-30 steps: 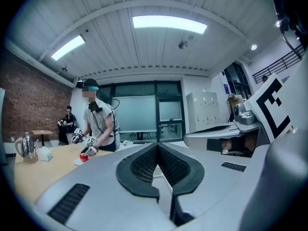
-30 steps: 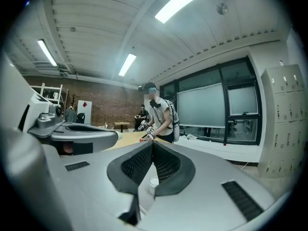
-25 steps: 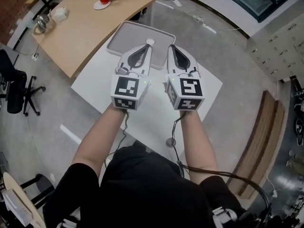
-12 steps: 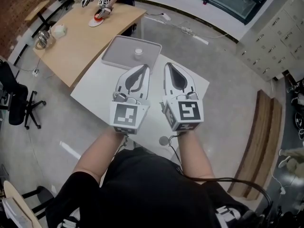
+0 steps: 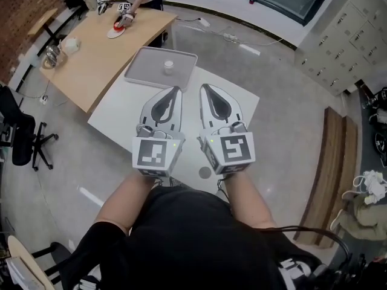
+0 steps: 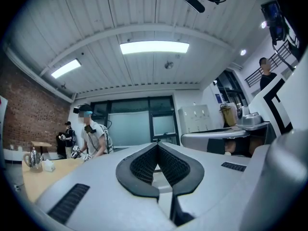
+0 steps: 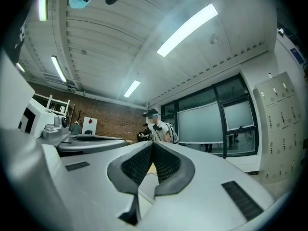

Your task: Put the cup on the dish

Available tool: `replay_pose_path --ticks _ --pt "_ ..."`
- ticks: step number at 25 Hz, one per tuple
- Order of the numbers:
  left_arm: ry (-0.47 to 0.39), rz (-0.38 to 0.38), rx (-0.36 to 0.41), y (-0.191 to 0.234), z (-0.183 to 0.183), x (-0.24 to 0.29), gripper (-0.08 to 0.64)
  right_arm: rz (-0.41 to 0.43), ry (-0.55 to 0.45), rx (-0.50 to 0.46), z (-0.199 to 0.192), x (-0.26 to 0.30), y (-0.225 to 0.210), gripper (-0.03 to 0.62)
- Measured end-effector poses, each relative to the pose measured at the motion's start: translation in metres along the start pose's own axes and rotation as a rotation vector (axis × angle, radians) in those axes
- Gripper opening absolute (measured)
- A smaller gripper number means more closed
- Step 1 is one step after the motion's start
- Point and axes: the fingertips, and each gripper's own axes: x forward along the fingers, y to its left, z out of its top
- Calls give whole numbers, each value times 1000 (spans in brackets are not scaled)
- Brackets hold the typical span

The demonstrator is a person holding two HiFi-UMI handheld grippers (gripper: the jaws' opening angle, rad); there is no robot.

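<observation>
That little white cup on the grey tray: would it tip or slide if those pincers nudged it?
Probably light: the cup looks small against the grey tray. It seems to stand upright and looks squat, so a nudge might slide it across the smooth-looking tray rather than tip it. Whether it is fragile I cannot tell; it shows too small here.

The left gripper (image 5: 175,90) and right gripper (image 5: 204,88) drew back from the tray (image 5: 142,71), so the small white cup (image 5: 169,67) stood clear of their tips.
</observation>
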Motion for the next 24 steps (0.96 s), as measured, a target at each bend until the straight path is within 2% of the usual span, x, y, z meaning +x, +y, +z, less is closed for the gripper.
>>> replay_pose_path --ticks 10,16,24 --pt "4 -6 16 -7 6 -3 0 75 -22 -10 2 -4 20 12" --pt "2 -20 58 -7 1 -2 0 77 -20 -15 1 -2 20 12" --pt "-5 15 23 -8 9 -4 0 52 3 -14 0 -5 18 12"
